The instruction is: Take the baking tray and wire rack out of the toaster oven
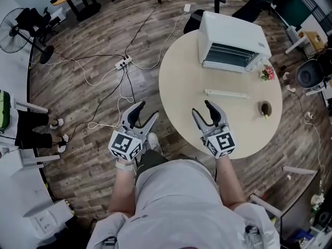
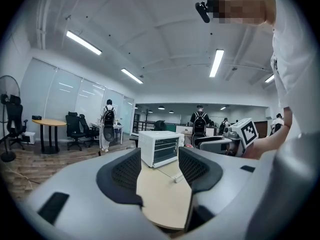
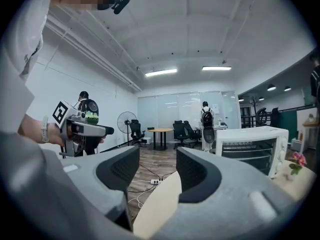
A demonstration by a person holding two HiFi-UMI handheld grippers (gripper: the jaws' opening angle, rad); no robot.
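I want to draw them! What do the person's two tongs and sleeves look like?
Both the left tongs and the right tongs are grey, with two curved black jaws lined with dotted pads. Each carries a white cube printed with black square markers. The person wears a light short-sleeved shirt and a white band on the left wrist.

One round beige counter (image 1: 181,82) fills the centre right of the head view. On it stand one white box-shaped toaster oven (image 1: 232,40) at the upper right, one long thin white bar (image 1: 227,93) at mid-frame, one small brown object (image 1: 265,109) at the right and one small bunch of pink flowers (image 1: 267,73). Two grey-and-black claws show at lower centre: the left claw (image 1: 149,109) and the right claw (image 1: 201,108). On the wood floor (image 1: 93,102) are one white power strip (image 1: 123,63) at upper centre and one black standing fan (image 1: 13,22) at the upper left.
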